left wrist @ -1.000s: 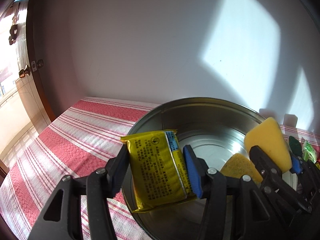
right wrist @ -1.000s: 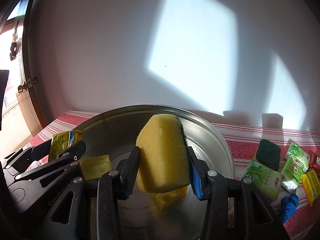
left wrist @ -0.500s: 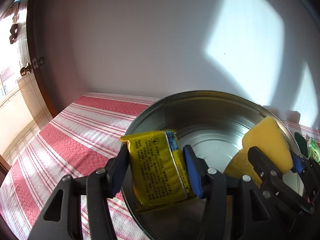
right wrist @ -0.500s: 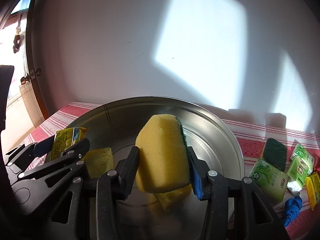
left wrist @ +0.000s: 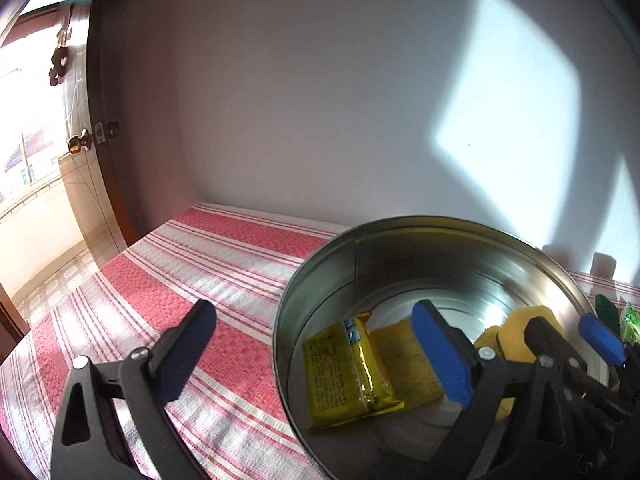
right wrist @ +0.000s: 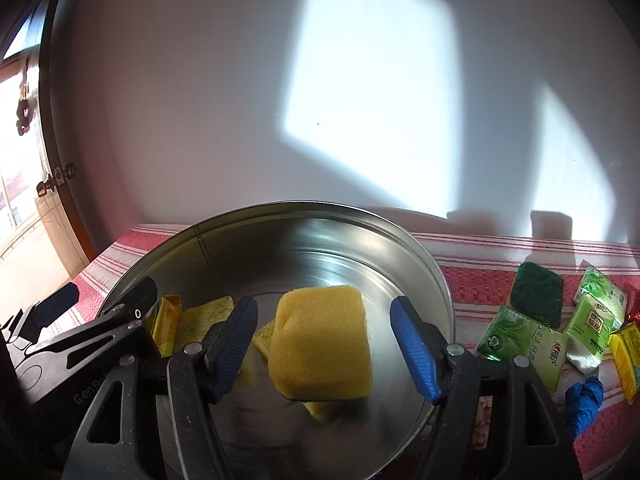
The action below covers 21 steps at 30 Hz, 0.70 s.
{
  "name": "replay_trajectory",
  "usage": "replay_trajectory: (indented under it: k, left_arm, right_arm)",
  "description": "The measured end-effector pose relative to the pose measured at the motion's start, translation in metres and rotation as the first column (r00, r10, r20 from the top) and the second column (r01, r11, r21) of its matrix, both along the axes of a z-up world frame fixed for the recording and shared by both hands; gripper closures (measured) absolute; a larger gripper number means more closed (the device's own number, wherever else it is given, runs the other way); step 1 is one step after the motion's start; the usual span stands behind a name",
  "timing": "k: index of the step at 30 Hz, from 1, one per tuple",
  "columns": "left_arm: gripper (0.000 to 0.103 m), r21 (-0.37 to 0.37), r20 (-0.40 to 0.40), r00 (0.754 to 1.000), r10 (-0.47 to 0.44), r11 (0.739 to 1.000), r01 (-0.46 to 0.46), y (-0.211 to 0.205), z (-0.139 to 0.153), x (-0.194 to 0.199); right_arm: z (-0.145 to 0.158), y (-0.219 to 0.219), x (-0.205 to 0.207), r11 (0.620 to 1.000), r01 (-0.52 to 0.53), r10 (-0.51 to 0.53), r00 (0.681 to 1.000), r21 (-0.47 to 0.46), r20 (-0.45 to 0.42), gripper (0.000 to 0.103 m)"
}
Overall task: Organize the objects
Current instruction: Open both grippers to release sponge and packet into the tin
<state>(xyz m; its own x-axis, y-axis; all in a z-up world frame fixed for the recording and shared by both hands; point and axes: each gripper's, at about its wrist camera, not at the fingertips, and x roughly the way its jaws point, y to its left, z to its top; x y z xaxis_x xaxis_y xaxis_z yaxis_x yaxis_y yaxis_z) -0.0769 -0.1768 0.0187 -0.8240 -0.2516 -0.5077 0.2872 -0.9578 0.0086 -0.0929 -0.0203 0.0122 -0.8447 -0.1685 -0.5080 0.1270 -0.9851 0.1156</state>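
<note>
"GenRob", cut off by the frame edge, embossed on the black left tool (right wrist: 108,308) at lower left; print on yellow packet (left wrist: 348,376) and green packets (right wrist: 524,344) too small to read.

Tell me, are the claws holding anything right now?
No. Both claws are open: the left claw is apart from the yellow packet, the right claw from the yellow sponge, both inside the tin.

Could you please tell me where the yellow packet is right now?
In the left wrist view the yellow packet lies inside the round metal tin, near its left wall, beside a flat yellow sponge.
</note>
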Motion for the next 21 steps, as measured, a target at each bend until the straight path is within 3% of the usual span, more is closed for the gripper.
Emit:
replay_trajectory:
  k: [6,21]
  left_arm:
    - [0.001,0.075,-0.034,0.999,0.014,0.997,-0.012,-0.01,0.004,0.006]
    - [0.001,0.064,-0.073,0.997,0.018,0.998,-0.014,-0.009,0.009,0.012]
  right_arm:
    - [0.003,-0.001,0.004,1.0,0.008,-0.007,1.0,0.024,-0.019,0.024]
    - [0.01,-0.006,0.013,0.995,0.033,-0.028,0.998,0.095,-0.054,0.02]
